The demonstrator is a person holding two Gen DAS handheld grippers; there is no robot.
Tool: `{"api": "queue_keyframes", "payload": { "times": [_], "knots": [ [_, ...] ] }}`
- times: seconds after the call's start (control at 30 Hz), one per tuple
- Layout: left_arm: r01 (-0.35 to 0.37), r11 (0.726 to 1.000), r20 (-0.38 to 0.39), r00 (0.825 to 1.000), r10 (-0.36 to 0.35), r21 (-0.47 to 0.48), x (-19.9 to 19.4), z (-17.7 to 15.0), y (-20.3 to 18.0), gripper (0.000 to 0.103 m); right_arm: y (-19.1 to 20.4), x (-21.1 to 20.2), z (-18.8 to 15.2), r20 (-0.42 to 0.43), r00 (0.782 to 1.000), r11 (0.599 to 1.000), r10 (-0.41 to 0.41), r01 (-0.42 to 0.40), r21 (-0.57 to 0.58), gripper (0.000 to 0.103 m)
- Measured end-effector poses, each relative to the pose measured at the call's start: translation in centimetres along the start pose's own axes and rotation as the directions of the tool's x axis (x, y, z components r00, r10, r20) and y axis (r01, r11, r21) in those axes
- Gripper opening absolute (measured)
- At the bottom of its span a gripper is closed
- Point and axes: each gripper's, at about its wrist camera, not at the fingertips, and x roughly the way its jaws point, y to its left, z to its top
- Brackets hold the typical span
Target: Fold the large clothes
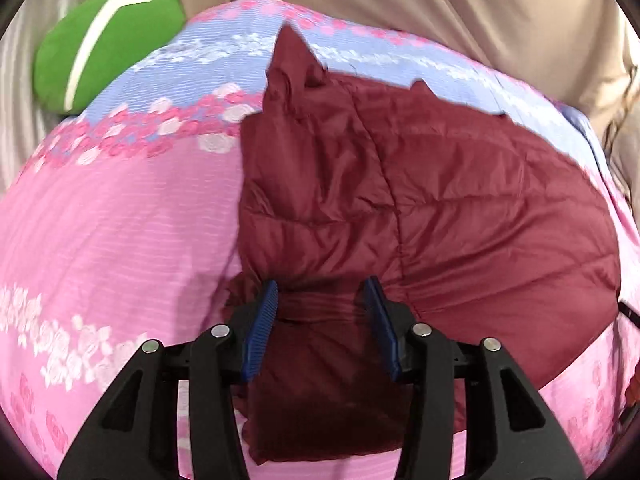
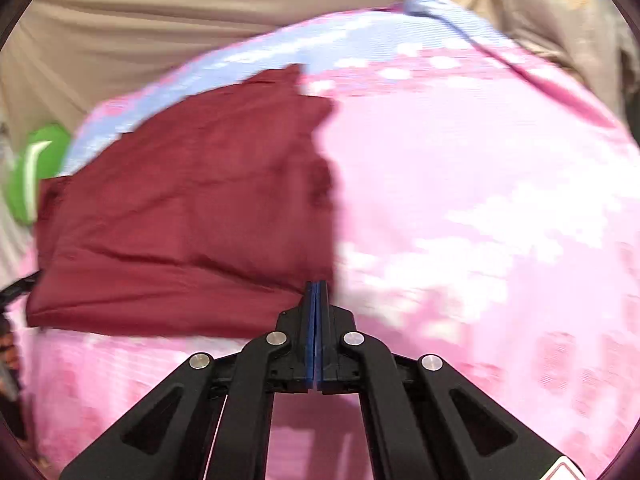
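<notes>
left tool (image 1: 322,292): agape, straddling maroon jacket (image 1: 420,200) fold | right tool (image 2: 316,292): clamped at jacket's near-right edge, grip unclear | beneath: pink bedspread (image 1: 120,220)

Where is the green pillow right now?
The green pillow sits at the upper left of the left wrist view, beside the far corner of the pink floral bedspread, beyond the maroon puffer jacket.
</notes>
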Motion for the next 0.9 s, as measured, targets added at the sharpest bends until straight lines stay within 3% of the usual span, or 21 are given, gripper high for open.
{"api": "queue_keyframes", "payload": {
  "times": [0.03, 0.13, 0.23, 0.3, 0.43, 0.53, 0.6, 0.67, 0.9],
  "knots": [
    [0.011, 1.0, 0.015, 1.0, -0.011, -0.018, -0.6, 0.5, 0.1, 0.042, 0.0, -0.4, 0.5, 0.004, 0.999, 0.999, -0.044, 0.044, 0.006, 0.007],
    [0.082, 0.997, 0.095, 0.992, -0.08, -0.009, -2.3, 3.7, -0.8, 0.046, 0.4, -1.9, 3.5, 0.071, 0.996, 0.998, 0.051, -0.052, 0.018, 0.007],
    [0.044, 0.999, 0.166, 0.985, -0.045, 0.006, -2.1, 7.7, -2.1, 0.05, 3.7, -2.3, 7.8, 0.161, 0.982, 0.994, 0.101, -0.093, -0.056, 0.007],
    [0.047, 0.999, 0.172, 0.984, -0.044, -0.013, -0.7, 10.3, -2.6, 0.054, 6.4, -0.8, 11.8, 0.182, 0.973, 0.987, 0.138, -0.121, -0.105, 0.007],
    [0.053, 0.998, 0.126, 0.991, -0.049, -0.031, 4.3, 13.8, -2.9, 0.056, 8.4, 4.1, 15.3, 0.135, 0.978, 0.982, 0.158, -0.142, -0.122, 0.007],
    [0.032, 0.997, 0.046, 0.999, -0.029, -0.066, 9.4, 14.5, -2.3, 0.056, 8.1, 9.6, 16.4, 0.087, 0.991, 0.991, 0.1, -0.092, -0.093, 0.006],
    [0.027, 0.997, 0.021, 0.999, -0.025, -0.073, 11.5, 14.3, -1.8, 0.056, 6.6, 12.2, 16.5, 0.05, 0.996, 0.997, 0.073, -0.072, -0.031, 0.0],
    [0.038, 0.996, 0.04, 0.999, -0.035, -0.086, 12.2, 13.8, -1.4, 0.057, 4.5, 13.2, 16.1, 0.028, 0.991, 0.99, 0.133, -0.134, 0.047, 0.0],
    [0.038, 0.997, 0.052, 0.998, -0.035, -0.067, 13.3, 14.0, -1.9, 0.063, 3.0, 13.3, 15.1, 0.04, 0.989, 0.985, 0.142, -0.145, 0.096, 0.0]
  ]
}}
